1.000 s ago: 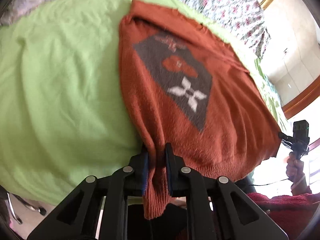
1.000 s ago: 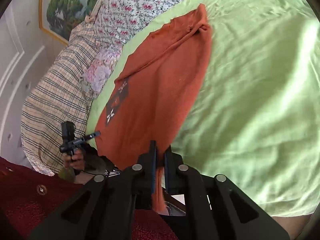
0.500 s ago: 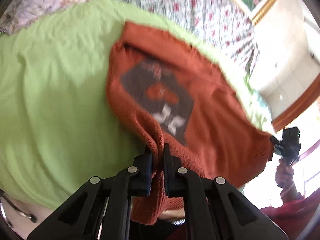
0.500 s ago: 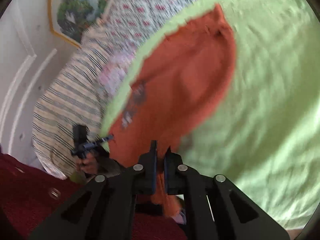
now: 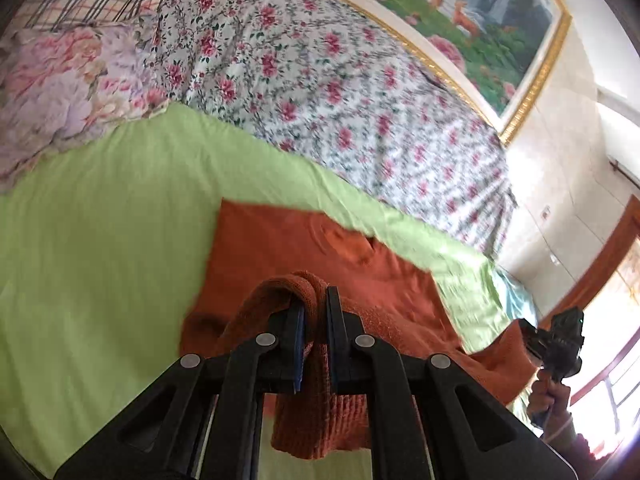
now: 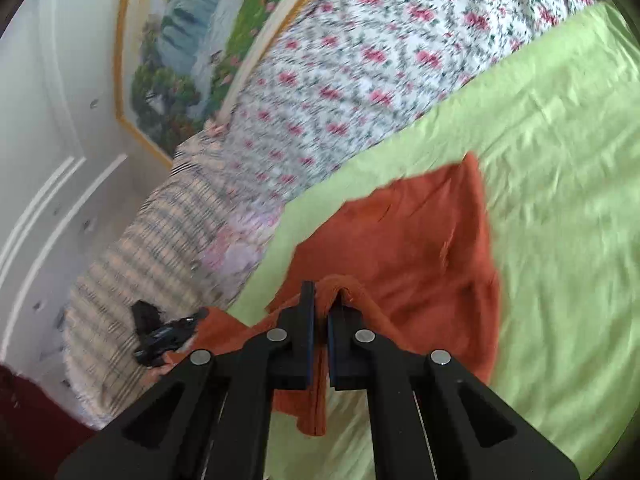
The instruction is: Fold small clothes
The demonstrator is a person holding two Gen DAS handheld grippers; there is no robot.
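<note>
Green sheet (image 5: pixel 100 240) covers the bed; floral quilt (image 5: pixel 320 80) bunched beyond it, framed landscape painting (image 5: pixel 480 12) on the wall behind, plaid pillow (image 6: pixel 140 272) at the sheet's edge. Orange knit sweater (image 5: pixel 304 248) lies on the sheet, neck end twd the quilt, long axis running back to the grippers. Hem corners lifted: left gripper (image 5: pixel 313 312) clamped narrow on one, fabric draped over both fingers; right gripper (image 6: pixel 321 312) pinches the other, cloth hanging below.
</note>
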